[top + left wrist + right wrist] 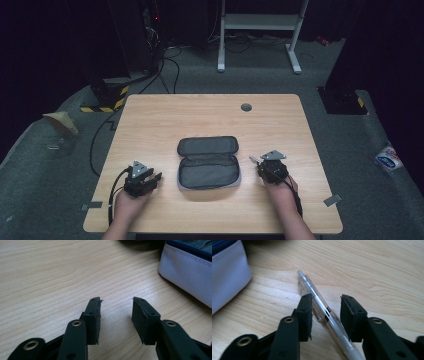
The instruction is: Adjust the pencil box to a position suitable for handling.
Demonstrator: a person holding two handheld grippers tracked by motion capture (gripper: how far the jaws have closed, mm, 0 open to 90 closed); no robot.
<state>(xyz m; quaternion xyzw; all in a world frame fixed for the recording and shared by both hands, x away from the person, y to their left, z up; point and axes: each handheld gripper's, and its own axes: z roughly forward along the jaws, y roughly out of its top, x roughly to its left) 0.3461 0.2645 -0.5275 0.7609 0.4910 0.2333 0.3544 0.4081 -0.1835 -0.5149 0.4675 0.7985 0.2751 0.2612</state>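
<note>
A clear pen (322, 308) lies slantwise on the wooden surface (165, 115) just to the right of the open grey pencil case (208, 162), and it runs between the jaws of the right hand-held gripper (326, 305), which stand narrowed around it; one pad looks to touch the barrel, the other sits a little apart. On the far side of the pencil case, the left hand-held gripper (117, 305) rests half open with only bare wood between its jaws.
</note>
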